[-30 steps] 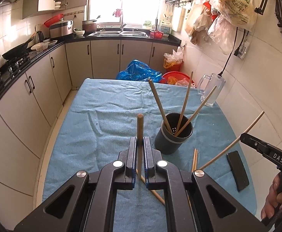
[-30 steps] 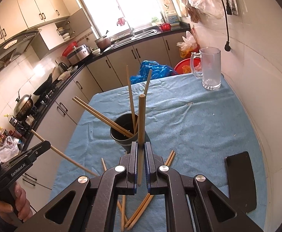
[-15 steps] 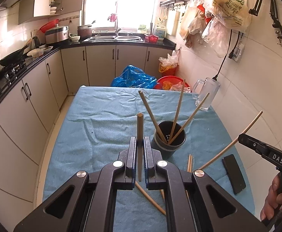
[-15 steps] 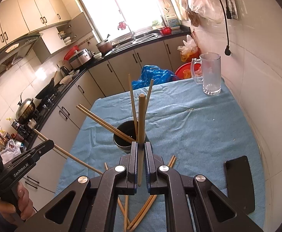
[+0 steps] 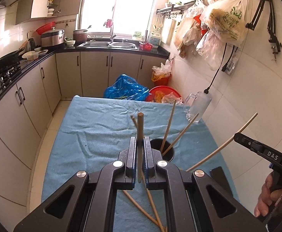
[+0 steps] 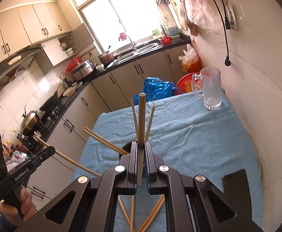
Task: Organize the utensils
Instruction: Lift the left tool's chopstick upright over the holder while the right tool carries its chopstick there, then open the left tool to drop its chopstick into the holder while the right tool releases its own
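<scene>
My left gripper point(image 5: 140, 142) is shut on a wooden chopstick point(image 5: 140, 127) that stands upright between its pads. My right gripper point(image 6: 141, 146) is shut on another wooden chopstick point(image 6: 141, 119), also upright. Both are raised above a dark round holder point(image 5: 166, 150) on the blue cloth, which has several chopsticks point(image 5: 169, 123) leaning in it. The holder is mostly hidden behind the jaws in the right wrist view point(image 6: 126, 148). Loose chopsticks point(image 5: 150, 206) lie on the cloth below the grippers. The right gripper shows in the left wrist view point(image 5: 235, 136), the left gripper in the right wrist view point(image 6: 51, 149).
A glass mug point(image 6: 210, 89) stands at the table's far right corner near the wall. A black phone point(image 6: 235, 185) lies at the near right edge. The blue cloth point(image 5: 94, 127) covers the table. Kitchen cabinets point(image 5: 25, 104) run along the left; bags hang on the right wall.
Both grippers have lifted higher and drawn back with their chopsticks. The holder now sits lower in both views and is partly hidden behind the jaws.
</scene>
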A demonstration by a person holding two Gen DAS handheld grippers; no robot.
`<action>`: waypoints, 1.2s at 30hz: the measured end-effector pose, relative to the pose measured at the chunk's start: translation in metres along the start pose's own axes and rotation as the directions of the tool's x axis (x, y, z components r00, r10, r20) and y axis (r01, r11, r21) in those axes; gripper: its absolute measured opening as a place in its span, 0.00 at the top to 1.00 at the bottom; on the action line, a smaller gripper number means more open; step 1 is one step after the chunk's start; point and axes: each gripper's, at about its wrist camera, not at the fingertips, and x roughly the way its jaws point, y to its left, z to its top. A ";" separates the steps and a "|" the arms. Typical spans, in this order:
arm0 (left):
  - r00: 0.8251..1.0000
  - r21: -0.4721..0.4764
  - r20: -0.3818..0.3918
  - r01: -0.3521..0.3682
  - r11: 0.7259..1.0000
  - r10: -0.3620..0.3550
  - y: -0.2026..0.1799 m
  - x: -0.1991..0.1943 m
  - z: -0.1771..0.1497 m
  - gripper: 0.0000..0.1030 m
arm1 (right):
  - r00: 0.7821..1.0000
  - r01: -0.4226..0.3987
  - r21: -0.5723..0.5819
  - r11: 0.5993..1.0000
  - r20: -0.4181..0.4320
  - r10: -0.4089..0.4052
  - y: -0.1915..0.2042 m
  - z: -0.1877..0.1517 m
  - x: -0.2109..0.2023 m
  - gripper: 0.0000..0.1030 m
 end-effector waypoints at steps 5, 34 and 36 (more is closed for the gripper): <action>0.999 -0.004 0.021 0.029 1.000 -0.029 -0.004 -0.005 0.022 0.94 | 1.000 -0.014 0.004 1.000 0.021 0.013 0.002 0.017 -0.002 0.93; 0.993 -0.039 -0.105 0.054 0.998 -0.058 -0.012 0.080 0.042 0.94 | 0.991 -0.014 0.070 0.997 -0.134 0.023 -0.018 0.038 0.093 0.94; 0.992 -0.044 -0.116 0.046 0.998 -0.050 -0.009 0.086 0.040 0.94 | 0.988 -0.011 0.074 0.997 -0.152 0.022 -0.019 0.037 0.102 0.93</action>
